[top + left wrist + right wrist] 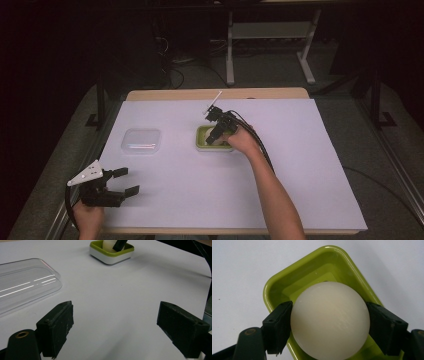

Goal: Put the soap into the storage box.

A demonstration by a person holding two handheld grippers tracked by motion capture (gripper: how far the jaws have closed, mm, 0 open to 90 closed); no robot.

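Covering the bench point(300, 190), white paper glows in a dark room. Near centre, the right gripper point(329, 322) is clamped on a cream ball point(330, 318) over a green tray point(287, 285), hiding its floor. At 8 o'clock, the left gripper point(115, 327) gapes empty; a clear lid point(22, 282) is cropped.

1. The tray point(201, 141) was set near the middle of the table point(300, 190).
2. The ball point(330, 320) was held over the tray, between the jaws of the right gripper point(216, 135).
3. The lid point(141, 140) was laid left of the tray, well apart.
4. The left gripper point(125, 181) was placed at the near left corner.
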